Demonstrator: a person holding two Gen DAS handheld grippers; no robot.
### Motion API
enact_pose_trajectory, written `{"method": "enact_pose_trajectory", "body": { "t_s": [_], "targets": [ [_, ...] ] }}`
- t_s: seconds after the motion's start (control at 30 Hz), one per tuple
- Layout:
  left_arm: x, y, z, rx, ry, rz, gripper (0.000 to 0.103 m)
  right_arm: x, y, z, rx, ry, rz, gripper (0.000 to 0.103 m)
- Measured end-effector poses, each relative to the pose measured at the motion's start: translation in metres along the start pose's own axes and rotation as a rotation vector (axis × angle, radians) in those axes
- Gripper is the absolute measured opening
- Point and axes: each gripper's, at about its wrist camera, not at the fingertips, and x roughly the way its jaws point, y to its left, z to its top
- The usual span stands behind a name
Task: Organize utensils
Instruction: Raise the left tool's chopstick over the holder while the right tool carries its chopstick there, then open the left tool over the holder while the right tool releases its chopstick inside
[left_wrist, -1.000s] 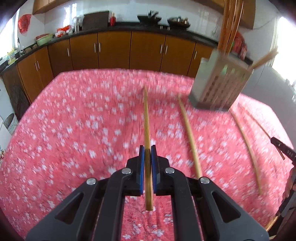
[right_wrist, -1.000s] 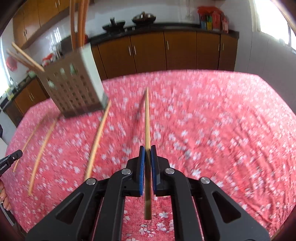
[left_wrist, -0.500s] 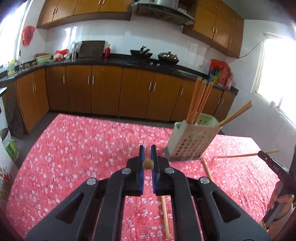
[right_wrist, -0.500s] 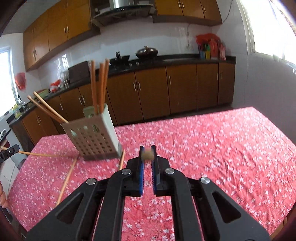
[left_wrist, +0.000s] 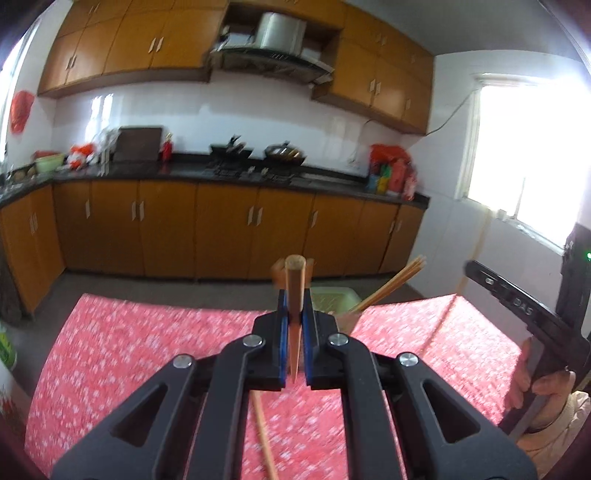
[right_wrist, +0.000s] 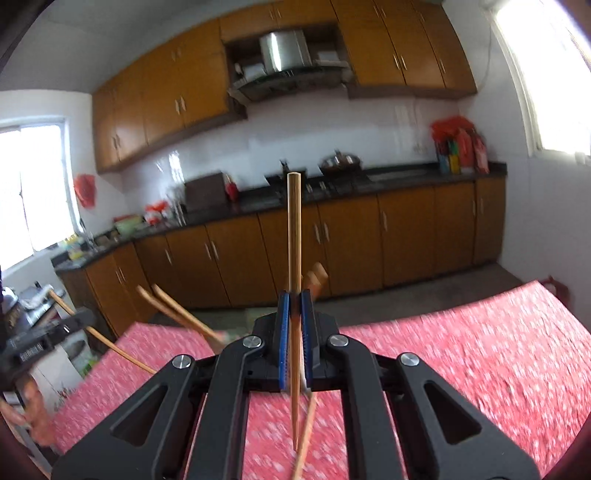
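Observation:
My left gripper (left_wrist: 294, 314) is shut on a wooden chopstick (left_wrist: 294, 280) that stands nearly upright, blunt end up. Behind the fingers the pale green utensil holder (left_wrist: 334, 297) shows its rim, with chopsticks (left_wrist: 391, 286) leaning out to the right. My right gripper (right_wrist: 294, 314) is shut on another wooden chopstick (right_wrist: 293, 236), also upright. The holder is mostly hidden behind it; leaning chopsticks (right_wrist: 177, 314) stick out to the left. A loose chopstick (left_wrist: 264, 435) lies on the red floral tablecloth (left_wrist: 129, 343), and one shows in the right wrist view (right_wrist: 306, 432).
The right hand-held gripper (left_wrist: 524, 310) and the hand on it are at the right edge of the left wrist view. The left gripper (right_wrist: 44, 339) with its chopstick shows at the left of the right wrist view. Brown kitchen cabinets (left_wrist: 221, 229) and a counter stand behind the table.
Both grippers have lifted off the table and tilted up, turning their chopsticks from lying flat to nearly upright. Both have moved closer to the holder, which now sits just behind the fingers.

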Motion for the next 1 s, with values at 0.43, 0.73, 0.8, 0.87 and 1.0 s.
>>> {"method": "enact_pose_trajectory", "body": {
  "t_s": [0.43, 0.73, 0.8, 0.87, 1.0],
  "targets": [
    [0.041, -0.036, 0.072, 0.027, -0.165, 0.034, 0.007, 0.043, 0.018, 0.038, 0.013, -0.250, -0.037, 0.007],
    [0.095, -0.012, 0.040, -0.016, -0.055, 0.057, 0.008, 0.089, 0.009, 0.001, 0.030, -0.105, -0.033, 0.008],
    [0.094, -0.009, 0.039, -0.028, -0.049, 0.059, 0.008, 0.085, 0.009, -0.001, 0.012, -0.094, -0.040, 0.015],
    [0.090, -0.008, 0.038, -0.030, -0.053, 0.062, 0.011, 0.075, 0.008, 0.000, 0.011, -0.105, -0.052, 0.046],
    [0.069, -0.007, 0.037, -0.029, -0.081, 0.084, 0.021, 0.054, 0.003, 0.005, 0.015, -0.100, -0.083, 0.052]
  ]
}}
